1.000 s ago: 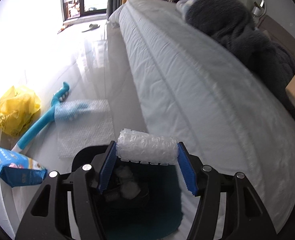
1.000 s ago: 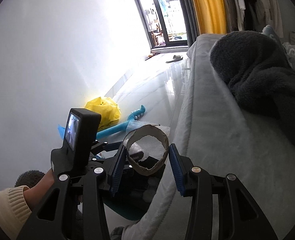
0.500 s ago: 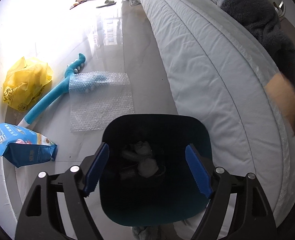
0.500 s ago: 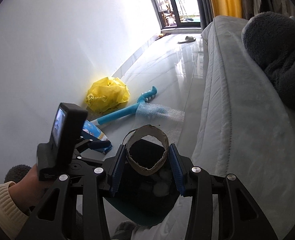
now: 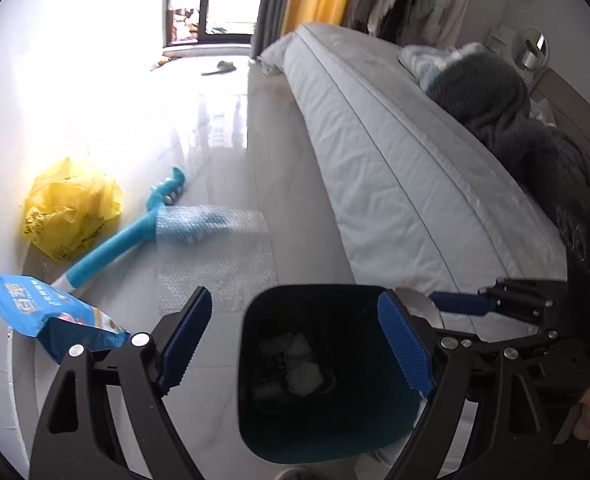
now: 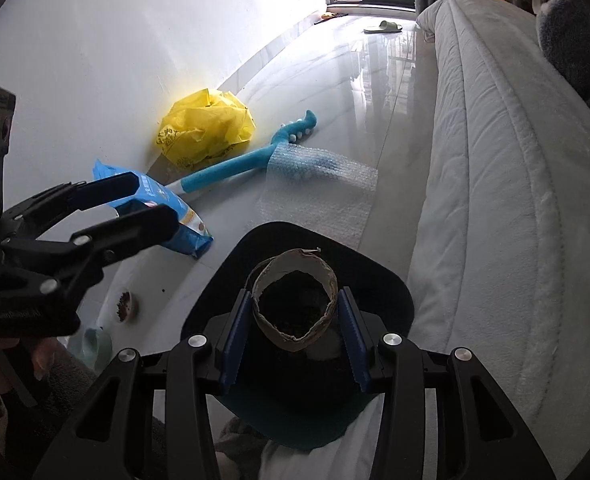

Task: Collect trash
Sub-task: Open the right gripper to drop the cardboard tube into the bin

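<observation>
The cardboard tube (image 6: 295,300) sits low in the middle of the right wrist view, clamped side to side between the blue pads of the right gripper (image 6: 294,340), its open end facing the camera and its body directly over the dark mouth of the trash bin (image 6: 391,280). To finish this step well, I would keep the tube centred over the opening and lower it a little before parting the pads, so it drops inside instead of glancing off the rim next to the bed (image 6: 495,200). The left gripper (image 5: 295,340) hangs with its fingers wide apart and nothing between them, straddling the same bin's near rim at the bottom of its own view; it seems free to go for the next piece. Left on the floor toward the upper left are the bubble wrap sheet (image 6: 319,192), the blue brush (image 6: 235,168) lying partly under it, the yellow plastic bag (image 6: 205,128) against the wall, and the blue snack packet (image 6: 167,208). Pale crumpled items lie inside the bin (image 5: 299,364), but the interior is too dark to name them. The tube's far end is hidden by its own rim, and in the left wrist view only a sliver of it peeks past the right-hand pad.
</observation>
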Tool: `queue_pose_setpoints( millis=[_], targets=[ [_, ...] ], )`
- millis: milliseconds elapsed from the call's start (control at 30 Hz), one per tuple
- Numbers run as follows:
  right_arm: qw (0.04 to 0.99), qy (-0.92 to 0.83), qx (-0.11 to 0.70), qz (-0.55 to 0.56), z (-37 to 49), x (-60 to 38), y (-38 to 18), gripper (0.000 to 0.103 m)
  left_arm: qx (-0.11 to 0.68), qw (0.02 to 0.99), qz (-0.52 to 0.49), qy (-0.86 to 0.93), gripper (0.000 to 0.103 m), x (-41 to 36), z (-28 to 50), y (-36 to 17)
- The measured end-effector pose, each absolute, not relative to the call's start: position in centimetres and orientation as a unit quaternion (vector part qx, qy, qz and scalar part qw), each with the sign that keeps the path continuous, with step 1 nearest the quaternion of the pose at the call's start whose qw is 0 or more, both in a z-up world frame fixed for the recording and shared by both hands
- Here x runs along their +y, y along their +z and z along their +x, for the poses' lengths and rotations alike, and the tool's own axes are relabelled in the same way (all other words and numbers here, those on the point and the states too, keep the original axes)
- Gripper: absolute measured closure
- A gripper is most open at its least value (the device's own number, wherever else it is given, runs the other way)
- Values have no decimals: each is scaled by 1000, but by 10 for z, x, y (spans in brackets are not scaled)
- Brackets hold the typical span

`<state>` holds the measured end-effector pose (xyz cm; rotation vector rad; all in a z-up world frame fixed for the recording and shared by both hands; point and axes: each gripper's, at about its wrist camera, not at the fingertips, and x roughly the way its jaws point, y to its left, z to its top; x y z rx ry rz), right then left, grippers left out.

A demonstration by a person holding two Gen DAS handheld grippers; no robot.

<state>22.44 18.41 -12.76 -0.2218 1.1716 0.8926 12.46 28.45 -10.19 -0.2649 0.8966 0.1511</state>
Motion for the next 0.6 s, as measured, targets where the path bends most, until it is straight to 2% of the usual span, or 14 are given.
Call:
queue_pose_setpoints(
  millis=[133,600],
  targets=[
    [737,396,531,-129,222,189,-130,58,396,900,-162,91,16,302,115,-83],
    [713,373,562,-192,210,197,-172,58,271,945,-157,95,17,280,90,2]
  ],
)
